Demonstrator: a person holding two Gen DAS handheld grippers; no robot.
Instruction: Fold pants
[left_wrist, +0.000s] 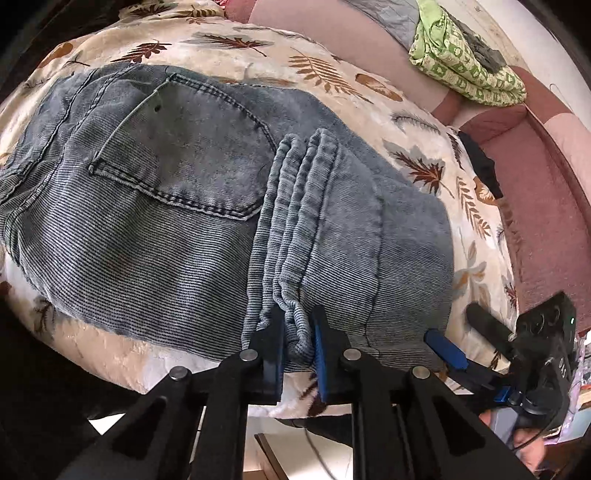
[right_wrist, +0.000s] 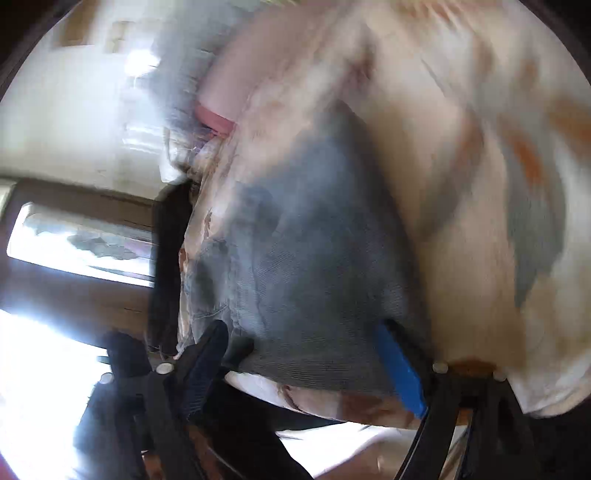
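Pants (left_wrist: 177, 206): blue jeans, lying on a leaf-print blanket (left_wrist: 332, 74) spread over a bed; back pocket (left_wrist: 177, 147) facing up at the left, leg ends doubled over onto the seat at the right.
Hem stack (left_wrist: 295, 229): several layered hems, running from mid-garment down to the near edge.
Left gripper (left_wrist: 298, 345): jaws drawn narrow, pinching the near end of the hem stack between the blue pads.
Right gripper (right_wrist: 310, 363): jaws standing wide, denim between them at the near right corner of the folded part; no pad seen pressing; view blurred. Also visible at the right edge of the left wrist view.
Green cloth (left_wrist: 465, 66): on the far pink cushion, well apart from the work.
Step in hand: judged to be taking hold of the near edge for a further fold, one side gripped.
Next move calls for: right jaws to close on the corner, then both hands to lift and carry the edge together, keeping layers aligned.
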